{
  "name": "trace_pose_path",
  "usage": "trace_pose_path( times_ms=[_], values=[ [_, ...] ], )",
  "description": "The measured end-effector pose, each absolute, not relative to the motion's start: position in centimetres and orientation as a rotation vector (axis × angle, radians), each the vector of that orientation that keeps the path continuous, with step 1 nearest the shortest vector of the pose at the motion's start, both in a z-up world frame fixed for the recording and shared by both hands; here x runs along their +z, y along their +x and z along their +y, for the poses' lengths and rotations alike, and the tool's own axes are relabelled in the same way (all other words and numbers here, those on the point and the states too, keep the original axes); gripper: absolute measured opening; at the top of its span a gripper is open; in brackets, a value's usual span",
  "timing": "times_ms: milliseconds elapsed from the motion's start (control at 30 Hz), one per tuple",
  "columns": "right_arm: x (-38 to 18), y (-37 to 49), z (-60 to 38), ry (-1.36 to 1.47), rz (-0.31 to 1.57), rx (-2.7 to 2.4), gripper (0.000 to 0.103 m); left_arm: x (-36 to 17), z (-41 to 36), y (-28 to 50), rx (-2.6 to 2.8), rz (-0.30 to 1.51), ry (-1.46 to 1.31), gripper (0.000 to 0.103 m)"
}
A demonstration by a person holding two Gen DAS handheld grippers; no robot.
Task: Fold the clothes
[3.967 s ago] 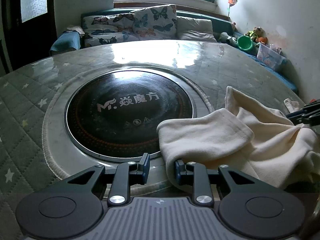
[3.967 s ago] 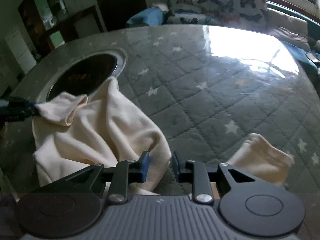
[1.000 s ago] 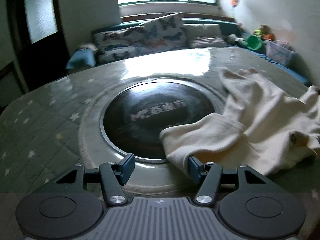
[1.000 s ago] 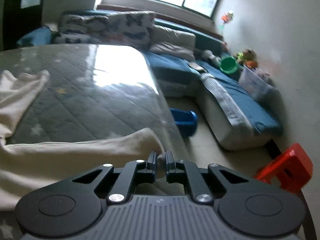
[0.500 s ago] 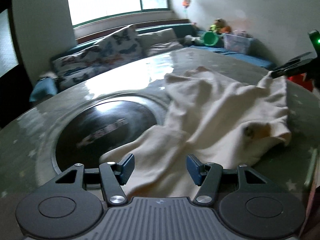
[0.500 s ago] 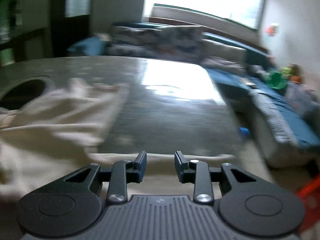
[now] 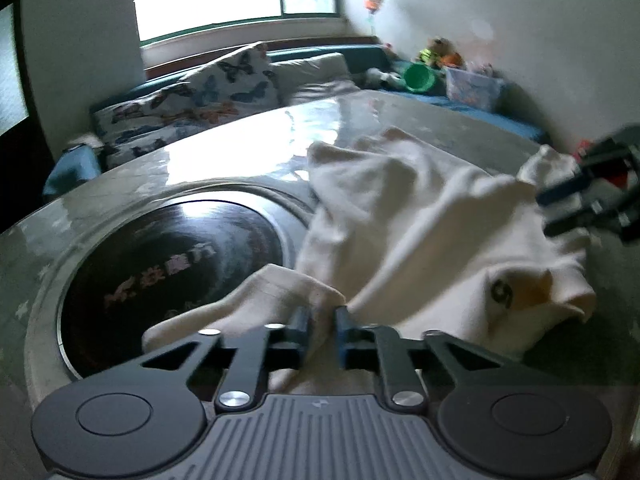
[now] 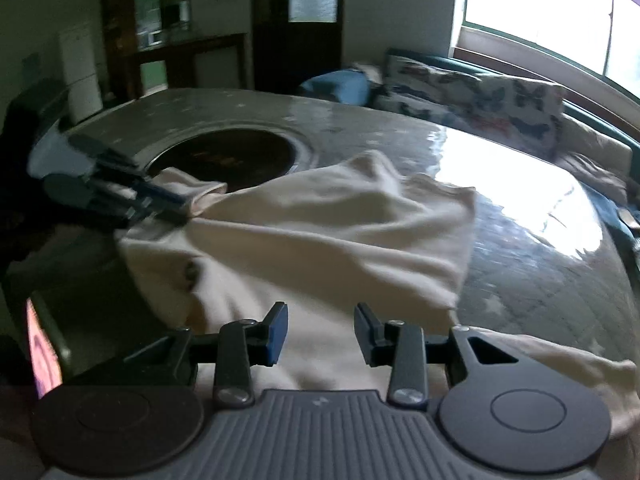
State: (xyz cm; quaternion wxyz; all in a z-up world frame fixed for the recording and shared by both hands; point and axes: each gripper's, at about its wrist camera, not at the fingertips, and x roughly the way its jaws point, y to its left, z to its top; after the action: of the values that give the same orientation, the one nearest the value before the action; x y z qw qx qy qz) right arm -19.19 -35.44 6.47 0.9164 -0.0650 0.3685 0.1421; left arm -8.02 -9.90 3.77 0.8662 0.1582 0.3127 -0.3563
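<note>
A cream sweatshirt (image 7: 420, 220) lies rumpled across a round table (image 7: 360, 120); a small dark emblem shows on its front. My left gripper (image 7: 322, 328) is shut on a fold of the sleeve near the table's front edge. The right wrist view shows that same left gripper (image 8: 184, 210) pinching the sleeve end at the left of the sweatshirt (image 8: 340, 220). My right gripper (image 8: 320, 328) hovers over the garment's near edge. Its jaws are opening, and the cloth lies under the gap without the pads pressing on it. The left wrist view catches the right gripper (image 7: 542, 216), blurred, at the sweatshirt's right corner.
A black round hotplate (image 7: 180, 264) with a metal ring is set into the table's middle, partly under the sleeve. A sofa with butterfly cushions (image 7: 200, 96) runs behind the table under a window. A green bowl (image 7: 418, 76) and toys sit at its far end. A lit pink screen (image 8: 40, 356) lies at the table's near left.
My left jaws have closed on the sleeve fold. My right jaws have let go of the hem and parted, and that gripper has swung from the sofa side round over the garment.
</note>
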Motion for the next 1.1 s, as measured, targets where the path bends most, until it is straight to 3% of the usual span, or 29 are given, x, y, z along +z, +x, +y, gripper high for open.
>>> trace_pose_path(
  times_ms=[367,700,900,1100],
  values=[
    [6.0,-21.3,-32.3,-0.224,0.783,0.479,0.037,8.0,0.4,-7.0,-0.457,0.562,0.061,0.005],
    [6.0,-20.4,-30.9,-0.286,0.758,0.458,0.035,6.0,7.0,-5.6,-0.203,0.67,-0.014,0.005],
    [5.1,-19.2,-31.2,-0.299,0.777,0.475,0.036,6.2,6.5,-5.7,-0.201,0.686,0.045,0.008],
    [4.5,-18.4,-30.1,-0.358,0.766,0.552,0.036,8.1,4.1,-7.2,-0.285,0.627,0.097,0.024]
  ],
)
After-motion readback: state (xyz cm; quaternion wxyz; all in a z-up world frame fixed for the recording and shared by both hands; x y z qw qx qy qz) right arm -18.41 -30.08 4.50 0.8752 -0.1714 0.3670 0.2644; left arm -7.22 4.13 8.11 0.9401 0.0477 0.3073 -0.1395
